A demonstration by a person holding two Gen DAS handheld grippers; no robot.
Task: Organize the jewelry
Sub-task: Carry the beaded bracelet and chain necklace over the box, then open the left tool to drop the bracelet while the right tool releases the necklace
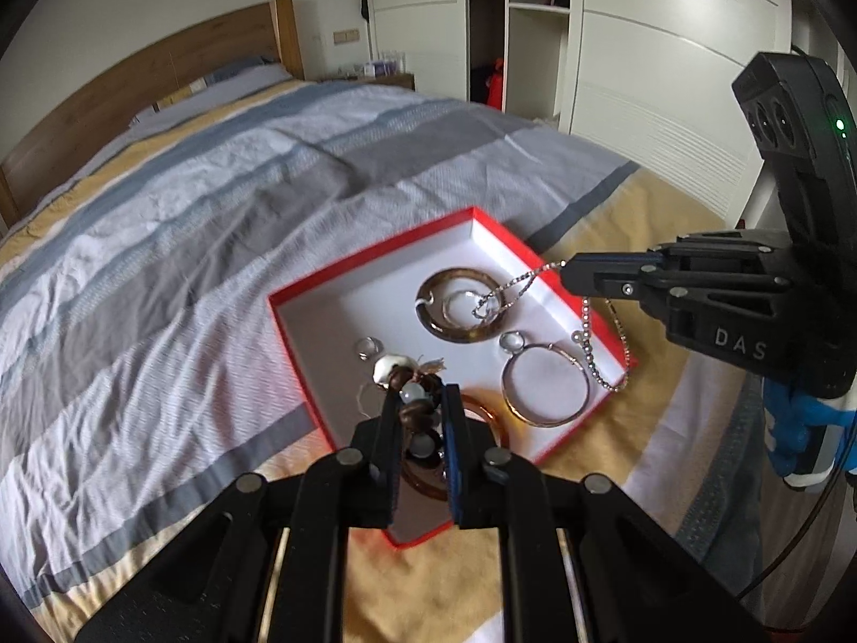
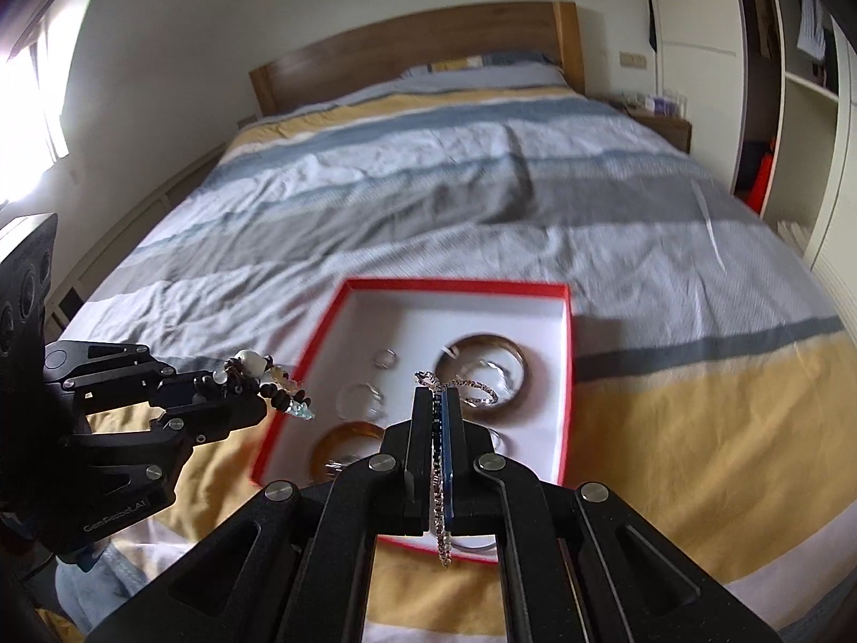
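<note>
A red box [image 1: 375, 262] with a white inside lies open on the bed. In it are a brown bangle [image 1: 460, 305], a gold bangle [image 1: 546, 386], an amber bangle [image 2: 332, 445] and small rings [image 1: 369, 345]. My left gripper [image 1: 423, 402] is shut on a beaded bracelet [image 1: 393, 367] of brown, white and pale beads, just above the box's near left side. My right gripper [image 1: 568, 273] is shut on a silver chain [image 1: 522, 281], whose ends dangle over the box's right rim. In the right wrist view, the right gripper [image 2: 436, 396] pinches the chain [image 2: 442, 541], and the left gripper [image 2: 241, 391] holds the bracelet [image 2: 252, 361] beside the box [image 2: 455, 284].
The box rests on a striped duvet [image 1: 214, 214] of grey, blue, white and yellow. A wooden headboard [image 2: 418, 48] stands at the far end. White wardrobes [image 1: 669, 53] with an open shelf line the right side, and a nightstand [image 2: 664, 123] sits by the bed.
</note>
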